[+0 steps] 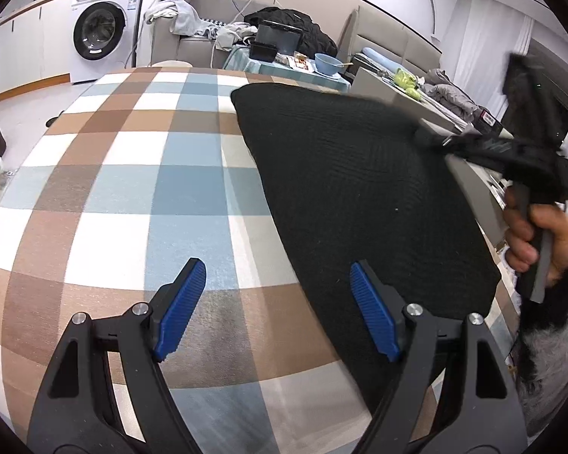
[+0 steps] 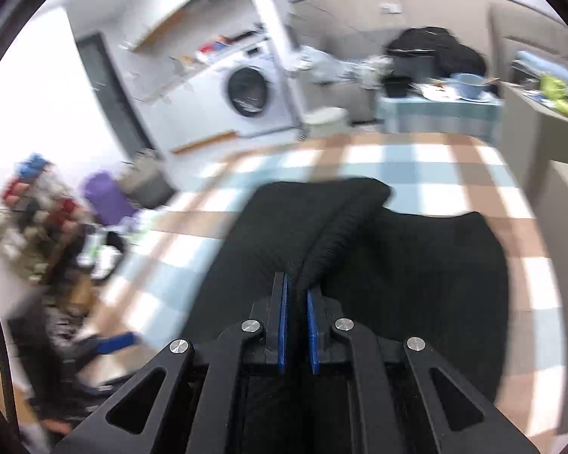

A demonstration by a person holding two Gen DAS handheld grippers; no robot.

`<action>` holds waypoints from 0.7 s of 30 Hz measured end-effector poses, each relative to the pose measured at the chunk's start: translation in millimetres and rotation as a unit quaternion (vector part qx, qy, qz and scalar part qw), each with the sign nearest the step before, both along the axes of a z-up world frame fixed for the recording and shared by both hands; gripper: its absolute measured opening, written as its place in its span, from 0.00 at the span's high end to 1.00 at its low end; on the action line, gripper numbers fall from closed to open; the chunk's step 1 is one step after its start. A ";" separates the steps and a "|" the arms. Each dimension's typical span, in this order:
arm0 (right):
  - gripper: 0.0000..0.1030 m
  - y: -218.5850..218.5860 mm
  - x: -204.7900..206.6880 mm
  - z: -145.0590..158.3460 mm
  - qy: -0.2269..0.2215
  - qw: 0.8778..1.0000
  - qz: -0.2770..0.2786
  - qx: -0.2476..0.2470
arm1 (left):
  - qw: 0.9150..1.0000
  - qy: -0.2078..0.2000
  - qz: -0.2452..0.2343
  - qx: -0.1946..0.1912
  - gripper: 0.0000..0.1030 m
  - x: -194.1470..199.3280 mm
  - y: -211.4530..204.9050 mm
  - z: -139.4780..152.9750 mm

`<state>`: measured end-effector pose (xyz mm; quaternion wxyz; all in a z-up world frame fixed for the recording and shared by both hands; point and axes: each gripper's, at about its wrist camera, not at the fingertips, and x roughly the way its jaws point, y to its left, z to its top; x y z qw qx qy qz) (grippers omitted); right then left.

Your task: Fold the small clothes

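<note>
Checked cloth covers the bench [image 1: 132, 189] under a black knit garment [image 1: 352, 196]. The right gripper [image 2: 297, 291], clamped narrow on a ridge of knit, probably holds little in this blurred view, so the fold may slip; the left gripper [image 1: 276, 302], low in frame, gapes wide and empty.

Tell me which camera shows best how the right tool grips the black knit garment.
The right wrist view: its blue pads close on a raised fold of the black knit garment, seen close up. The left wrist view shows the garment lying flat on the checked cloth, with the right tool blurred at its far edge.
</note>
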<state>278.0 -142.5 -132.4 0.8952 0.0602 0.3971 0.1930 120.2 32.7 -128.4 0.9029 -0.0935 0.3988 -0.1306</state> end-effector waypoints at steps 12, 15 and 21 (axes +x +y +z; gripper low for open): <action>0.66 -31.8 -72.7 -63.1 0.154 0.978 0.067 0.126 | 0.999 0.034 -0.041 0.004 0.26 -12.3 -13.3 -16.4; 0.77 -23.6 -93.3 -59.8 0.127 0.983 0.076 0.109 | 0.999 0.032 -0.040 0.004 0.26 -13.8 -15.9 -16.0; 0.94 -19.8 -111.1 -15.9 0.013 0.995 0.077 0.060 | 0.999 0.024 -0.047 0.004 0.26 -19.9 -21.0 -8.8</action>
